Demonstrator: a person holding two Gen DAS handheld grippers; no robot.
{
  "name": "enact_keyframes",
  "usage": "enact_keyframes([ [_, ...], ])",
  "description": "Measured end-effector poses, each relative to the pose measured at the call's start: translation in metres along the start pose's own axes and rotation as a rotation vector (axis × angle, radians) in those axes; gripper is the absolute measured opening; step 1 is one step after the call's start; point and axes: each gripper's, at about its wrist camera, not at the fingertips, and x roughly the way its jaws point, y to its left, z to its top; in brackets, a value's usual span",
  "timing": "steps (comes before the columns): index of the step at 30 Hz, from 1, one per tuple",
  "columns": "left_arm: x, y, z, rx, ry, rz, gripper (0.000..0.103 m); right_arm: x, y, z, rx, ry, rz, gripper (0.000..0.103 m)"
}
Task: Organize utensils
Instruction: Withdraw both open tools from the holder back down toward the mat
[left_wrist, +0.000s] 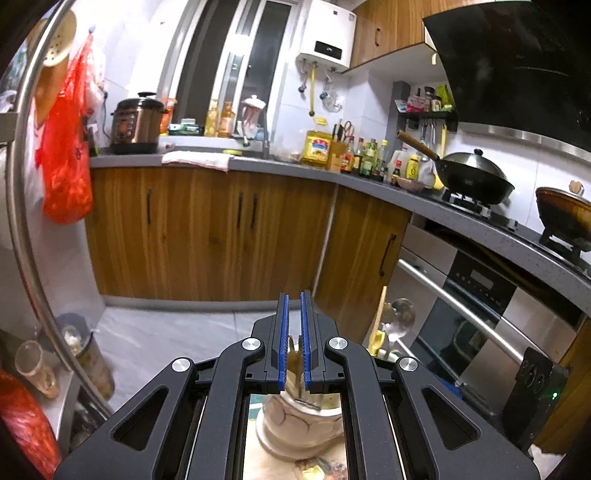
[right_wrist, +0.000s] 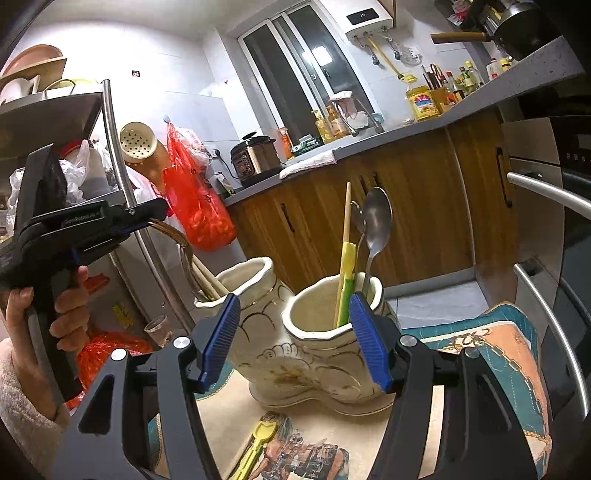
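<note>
A cream ceramic two-pot utensil holder (right_wrist: 314, 354) stands on a patterned cloth. Its right pot holds a steel spoon (right_wrist: 376, 225), a wooden chopstick (right_wrist: 345, 236) and a yellow-green utensil (right_wrist: 347, 273). Its left pot (right_wrist: 236, 280) holds wooden chopsticks. My left gripper (right_wrist: 147, 221) is shut on a gold-coloured utensil (right_wrist: 173, 232) whose lower end reaches into the left pot; in the left wrist view that utensil (left_wrist: 294, 360) sits between the blue pads (left_wrist: 283, 332) above the pot (left_wrist: 299, 424). My right gripper (right_wrist: 293, 339) is open and empty, in front of the holder.
A yellow utensil (right_wrist: 258, 446) lies on the cloth in front of the holder. A metal shelf post (right_wrist: 122, 177) and a red bag (right_wrist: 199, 206) are at the left. An oven (left_wrist: 480, 306) and wooden cabinets (left_wrist: 207, 229) stand behind.
</note>
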Motion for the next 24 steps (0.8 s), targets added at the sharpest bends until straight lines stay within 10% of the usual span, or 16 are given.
enact_keyframes([
  [3, -0.004, -0.003, 0.004, -0.015, -0.008, -0.039, 0.094, 0.0, 0.0, 0.0, 0.001, 0.004, -0.001, 0.062],
  [4, -0.007, -0.003, 0.006, -0.033, -0.034, -0.084, 0.099, 0.0, 0.0, 0.0, 0.002, 0.005, 0.0, 0.062],
  [7, -0.009, -0.015, 0.006, 0.062, -0.082, 0.026, 0.098, 0.0, 0.0, 0.0, 0.004, 0.005, 0.001, 0.062],
  [24, -0.043, -0.038, -0.05, 0.087, -0.042, 0.068, 0.098, -0.021, -0.001, -0.007, -0.006, 0.074, -0.089, 0.064],
])
